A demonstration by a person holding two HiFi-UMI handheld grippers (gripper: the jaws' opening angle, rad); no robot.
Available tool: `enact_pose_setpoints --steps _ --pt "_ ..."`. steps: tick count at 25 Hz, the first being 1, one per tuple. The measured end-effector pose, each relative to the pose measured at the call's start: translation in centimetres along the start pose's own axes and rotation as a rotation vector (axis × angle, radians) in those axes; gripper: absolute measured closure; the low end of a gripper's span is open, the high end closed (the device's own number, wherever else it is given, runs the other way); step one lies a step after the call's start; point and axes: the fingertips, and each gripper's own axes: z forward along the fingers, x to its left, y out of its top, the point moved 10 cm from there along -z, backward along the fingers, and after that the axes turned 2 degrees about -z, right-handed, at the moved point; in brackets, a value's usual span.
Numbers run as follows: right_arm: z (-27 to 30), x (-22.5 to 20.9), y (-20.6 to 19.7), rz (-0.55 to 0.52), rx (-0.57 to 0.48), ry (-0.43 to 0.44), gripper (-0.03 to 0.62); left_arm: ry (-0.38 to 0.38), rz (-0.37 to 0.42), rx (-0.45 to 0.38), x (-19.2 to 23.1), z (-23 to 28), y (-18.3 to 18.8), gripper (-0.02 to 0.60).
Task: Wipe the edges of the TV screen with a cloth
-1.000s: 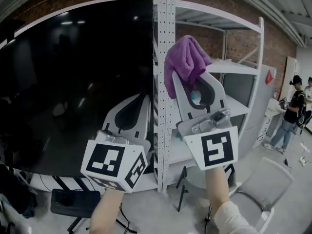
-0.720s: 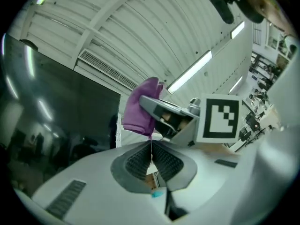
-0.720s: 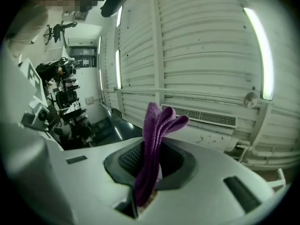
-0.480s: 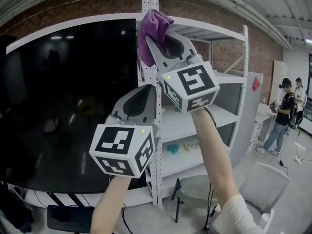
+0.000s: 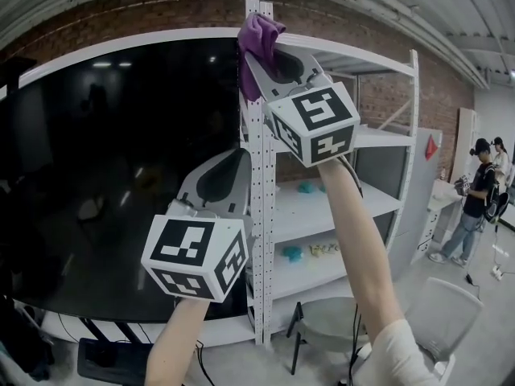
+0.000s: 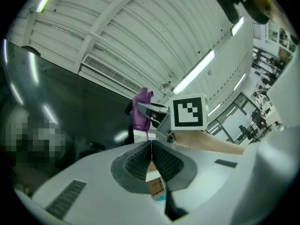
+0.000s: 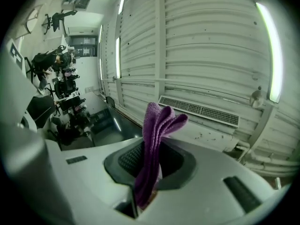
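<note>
A large black TV screen fills the left of the head view. Its right edge runs beside a white perforated shelf post. My right gripper is raised to the screen's top right corner and is shut on a purple cloth, which bunches above the jaws. The cloth lies against the corner by the post. My left gripper is lower, in front of the screen's right edge, shut with nothing in it. In the left gripper view the cloth shows ahead.
White metal shelving stands right of the TV and holds small teal items. A grey chair is at the lower right. Two people stand far right. A dark stand sits under the TV.
My right gripper has risen with the purple cloth from mid-height on the shelf post to the screen's top right corner. The left gripper stayed at about the same place.
</note>
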Motion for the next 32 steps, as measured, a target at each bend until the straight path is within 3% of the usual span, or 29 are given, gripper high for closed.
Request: enact_pose_setpoints --steps 4,12,19,32 --pt "0.0 0.9 0.0 0.018 -0.021 0.045 0.533 0.024 0.032 -0.006 0.5 -0.8 0.2 0.566" --pt "-1.1 2.5 -1.6 0.094 -0.034 0.090 0.533 0.036 0.008 0.030 1.8 -1.6 -0.9 0.566" --pt "-4.5 6.7 -3.2 0.063 0.011 0.092 0.533 0.039 -0.036 0.044 2.0 -2.6 -2.3 0.566" --pt "-10.5 12.6 -6.9 0.091 0.123 0.200 0.533 0.047 -0.085 0.097 1.9 -4.6 -6.0 0.566"
